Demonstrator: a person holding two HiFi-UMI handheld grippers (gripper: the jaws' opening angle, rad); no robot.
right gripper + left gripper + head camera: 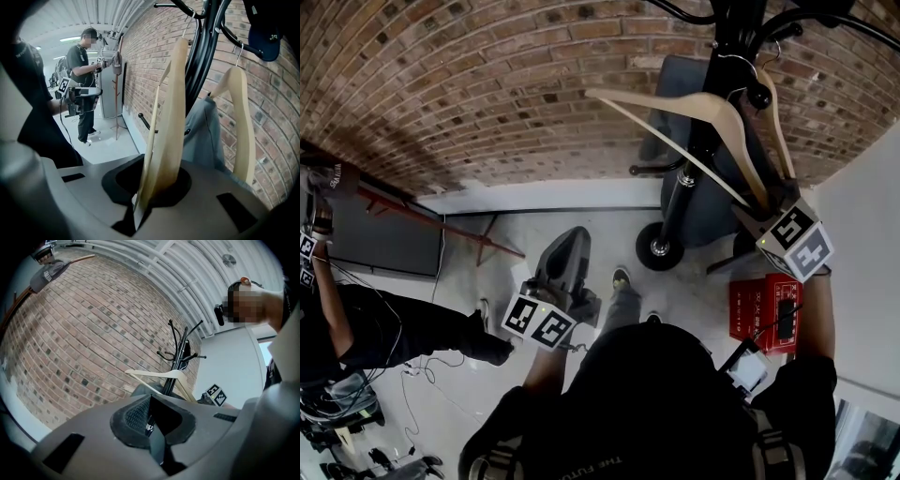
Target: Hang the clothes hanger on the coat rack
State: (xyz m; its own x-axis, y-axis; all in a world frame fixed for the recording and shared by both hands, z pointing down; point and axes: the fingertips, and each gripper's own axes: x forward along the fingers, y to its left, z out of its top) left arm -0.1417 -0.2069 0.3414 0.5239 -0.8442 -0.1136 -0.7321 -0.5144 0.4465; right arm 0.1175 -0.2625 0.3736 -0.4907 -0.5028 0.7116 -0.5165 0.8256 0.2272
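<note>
A pale wooden clothes hanger (694,105) (168,117) slants up from my right gripper (759,214) (157,187), which is shut on one end of it. Its wire hook (189,21) sits close against an arm of the black coat rack (708,141) (201,56); whether it rests on the arm I cannot tell. My left gripper (567,251) (151,420) hangs lower and to the left, away from the rack. Its jaws stand a narrow slit apart with nothing between them. In the left gripper view the hanger (161,376) and rack (180,352) show far ahead.
A second wooden hanger (243,117) (773,122) with a grey-blue garment (204,136) hangs on the rack, and a dark cap (265,37) hangs above it. The brick wall (487,84) is right behind. A red box (766,314) lies on the floor. Other people (84,70) (366,328) are nearby.
</note>
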